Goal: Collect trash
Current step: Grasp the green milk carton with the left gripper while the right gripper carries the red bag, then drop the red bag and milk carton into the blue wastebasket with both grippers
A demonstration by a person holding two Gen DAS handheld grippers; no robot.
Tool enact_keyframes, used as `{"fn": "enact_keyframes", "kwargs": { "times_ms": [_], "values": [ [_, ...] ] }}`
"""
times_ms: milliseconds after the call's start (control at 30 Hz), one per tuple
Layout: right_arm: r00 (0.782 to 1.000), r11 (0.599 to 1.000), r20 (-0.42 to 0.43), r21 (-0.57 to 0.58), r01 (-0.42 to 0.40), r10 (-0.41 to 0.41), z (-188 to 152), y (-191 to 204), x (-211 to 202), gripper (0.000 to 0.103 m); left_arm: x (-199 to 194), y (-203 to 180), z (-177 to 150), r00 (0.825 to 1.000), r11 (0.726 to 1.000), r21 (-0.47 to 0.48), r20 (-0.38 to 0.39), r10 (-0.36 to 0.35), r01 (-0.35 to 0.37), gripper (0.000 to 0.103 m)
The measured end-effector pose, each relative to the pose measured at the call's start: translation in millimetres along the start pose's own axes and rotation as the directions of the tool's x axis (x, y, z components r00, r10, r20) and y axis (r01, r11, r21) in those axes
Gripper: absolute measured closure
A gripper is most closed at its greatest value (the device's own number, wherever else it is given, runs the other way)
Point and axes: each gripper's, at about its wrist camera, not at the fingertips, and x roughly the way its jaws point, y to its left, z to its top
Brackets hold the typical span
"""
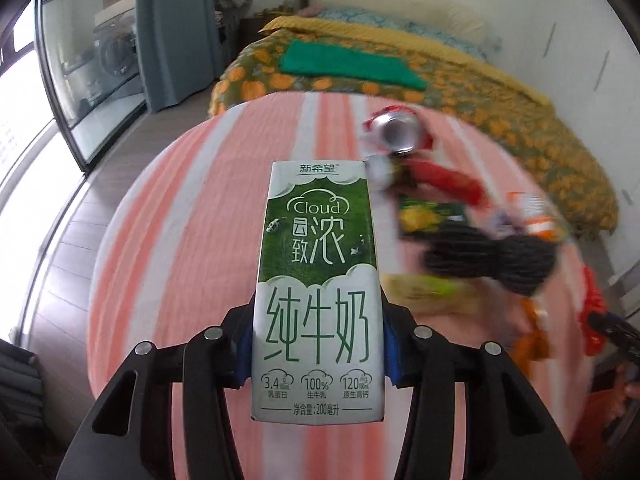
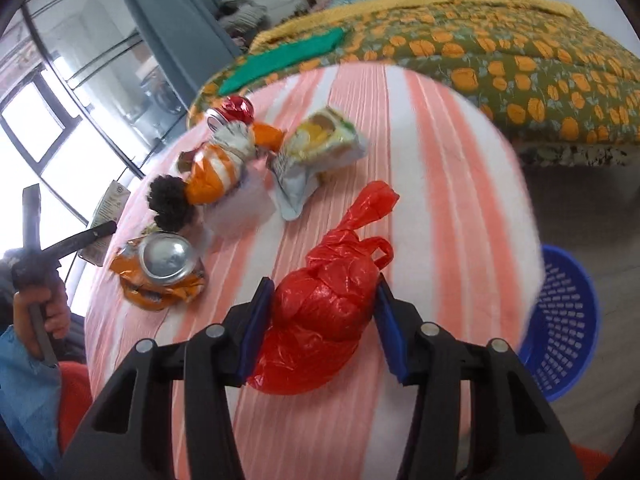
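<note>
left gripper clamped stiff, light milk carton low | right gripper pinched our soft, crinkly red bag mid-bulge

Bright daylight from blown-out windows, fisheye-bent edges — motion-blurred trash pile

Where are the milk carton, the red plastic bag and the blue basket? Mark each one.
milk carton (image 1: 318, 292): left wrist view, middle of its printed front face.
red plastic bag (image 2: 328, 304): right wrist view, the bulging body.
blue basket (image 2: 568, 320): right wrist view, its perforated wall.
</note>
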Motion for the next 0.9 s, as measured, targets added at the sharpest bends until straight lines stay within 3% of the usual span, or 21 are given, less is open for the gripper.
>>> {"fn": "enact_keyframes", "kwargs": {
  "times_ms": [167,400,500,600,800,900],
  "values": [
    [0.999,0.999,0.016,-0.038,0.031,-0.030,6.9,-47.7,-41.5,0.054,-34.3,-92.8,-13.7,0.982,0.978,0.091,-0.008,-0.190,0.190,0.055],
    [0.982,0.984,-0.065,-0.033,0.176,-0.178,1.6,-143.9,-59.5,0.054,-24.9,-272.9,-38.9,0.897,0.870,0.222,-0.139,-0.419,0.441,0.055],
    [0.972,0.976,-0.092,-0.009,0.216,-0.216,-0.1,-179.9,-53.9,0.054,-2.9,-344.7,-52.5,0.882,0.840,0.273,-0.197,-0.429,0.470,0.055],
    [0.968,0.973,-0.117,0.025,0.229,-0.224,-3.0,-211.3,-45.0,0.054,29.1,-392.8,-57.9,0.865,0.834,0.252,-0.254,-0.433,0.491,0.054],
    [0.957,0.964,-0.152,0.057,0.258,-0.247,-4.4,-253.9,-36.4,0.053,85.0,-456.0,-55.0,0.850,0.841,0.212,-0.311,-0.425,0.498,0.054],
    [0.958,0.965,-0.160,0.067,0.252,-0.239,-3.4,-266.0,-32.4,0.052,101.6,-470.1,-54.6,0.850,0.843,0.212,-0.319,-0.419,0.494,0.053]
  ]
}}
